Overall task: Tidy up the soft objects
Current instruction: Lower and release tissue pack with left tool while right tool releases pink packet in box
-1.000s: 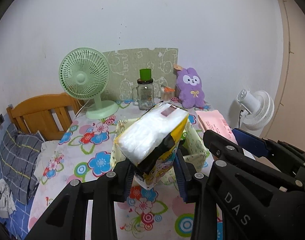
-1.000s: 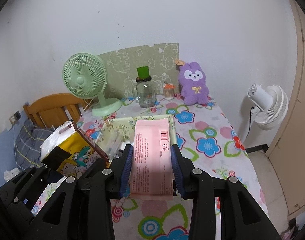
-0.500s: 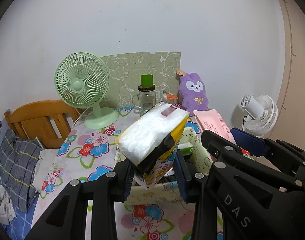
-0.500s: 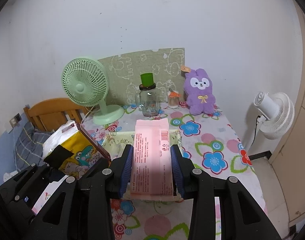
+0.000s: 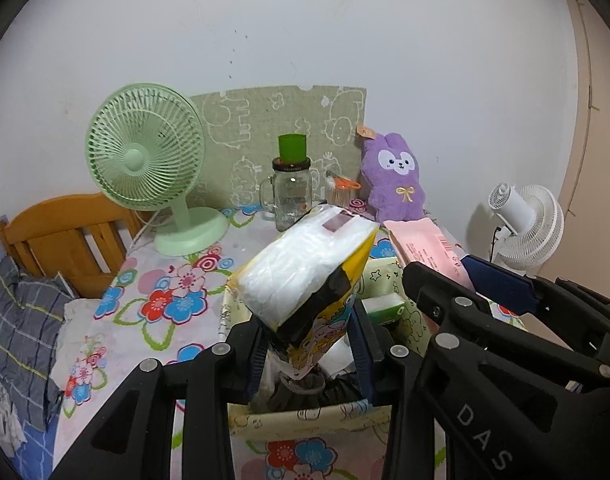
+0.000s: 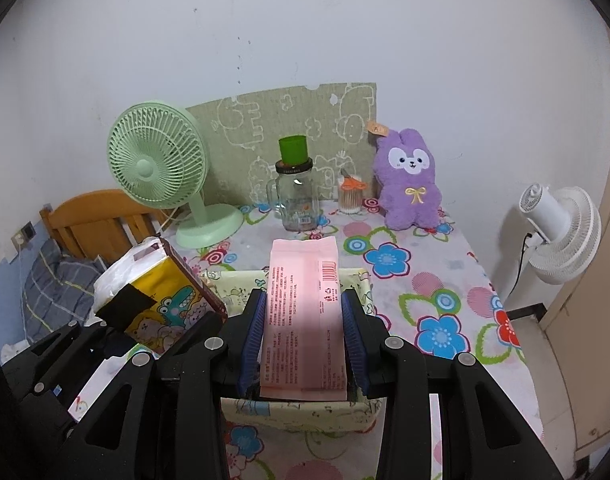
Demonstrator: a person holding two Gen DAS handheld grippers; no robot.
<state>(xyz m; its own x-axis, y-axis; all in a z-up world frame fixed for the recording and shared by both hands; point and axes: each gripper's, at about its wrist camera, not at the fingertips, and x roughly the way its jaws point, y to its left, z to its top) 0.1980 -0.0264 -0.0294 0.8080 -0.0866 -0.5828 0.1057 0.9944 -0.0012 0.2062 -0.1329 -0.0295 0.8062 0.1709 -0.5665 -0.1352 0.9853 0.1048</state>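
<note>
Yellow tissue pack point(image 5: 305, 264) and pink pack point(image 6: 305, 312) above fabric bin point(image 6: 297, 414)

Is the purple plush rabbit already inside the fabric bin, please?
No, the purple plush rabbit sits at the table's back by the wall, well behind the fabric bin.

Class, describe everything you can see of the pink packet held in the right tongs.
The pink packet is a flat, soft plastic pouch with small printed text and a red barcode near its far end. It is clamped by its long edges in the right tongs, pointing away and tilted up, above the pale yellow fabric basket. Only the blue pads touch it.
</note>
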